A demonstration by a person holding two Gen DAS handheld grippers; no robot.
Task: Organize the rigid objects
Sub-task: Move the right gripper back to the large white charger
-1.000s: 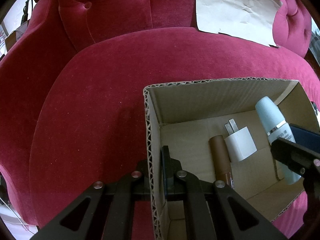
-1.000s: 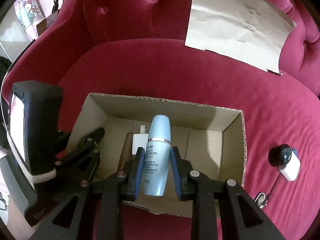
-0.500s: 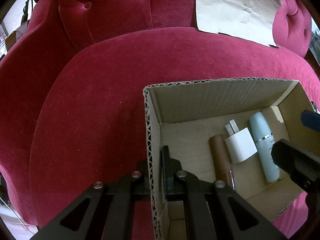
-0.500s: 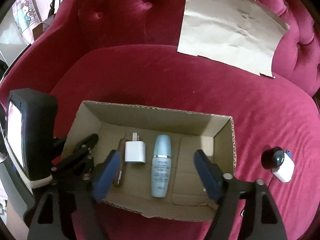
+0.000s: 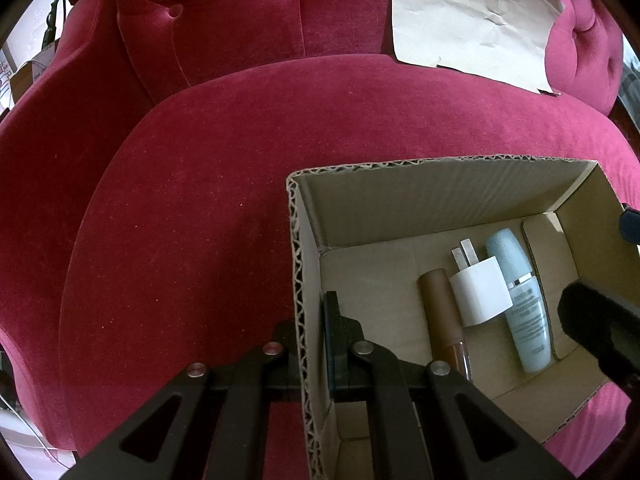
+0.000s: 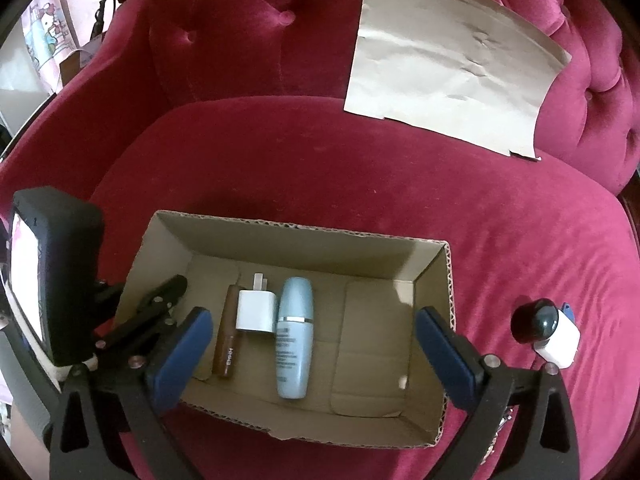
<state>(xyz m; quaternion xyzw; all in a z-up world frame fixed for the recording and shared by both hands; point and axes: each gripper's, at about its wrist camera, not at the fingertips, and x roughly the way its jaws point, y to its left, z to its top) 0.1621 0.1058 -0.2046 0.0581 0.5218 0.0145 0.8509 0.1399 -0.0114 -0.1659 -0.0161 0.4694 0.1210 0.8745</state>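
Observation:
An open cardboard box (image 6: 304, 226) sits on a red velvet seat. On its floor lie a brown tube (image 6: 228, 336), a white plug charger (image 6: 256, 312) and a pale blue bottle (image 6: 294, 340), side by side. My right gripper (image 6: 312, 320) hovers above them; its jaws are opening wide, and its blue pads touch nothing. My left gripper (image 5: 312, 336) is shut on the box's left wall (image 5: 304, 280), one finger inside and one outside. The left wrist view also shows the bottle (image 5: 520, 300), the charger (image 5: 480, 296) and the tube (image 5: 440, 308).
A small white device with a black round cap (image 6: 548, 332) lies on the cushion to the right of the box. A creased sheet of paper (image 6: 448, 56) leans on the tufted backrest. The right half of the box floor is bare.
The right gripper has let go of the blue bottle and spread its jaws wide. The bottle now lies on the box floor beside the charger. The left gripper has kept still.

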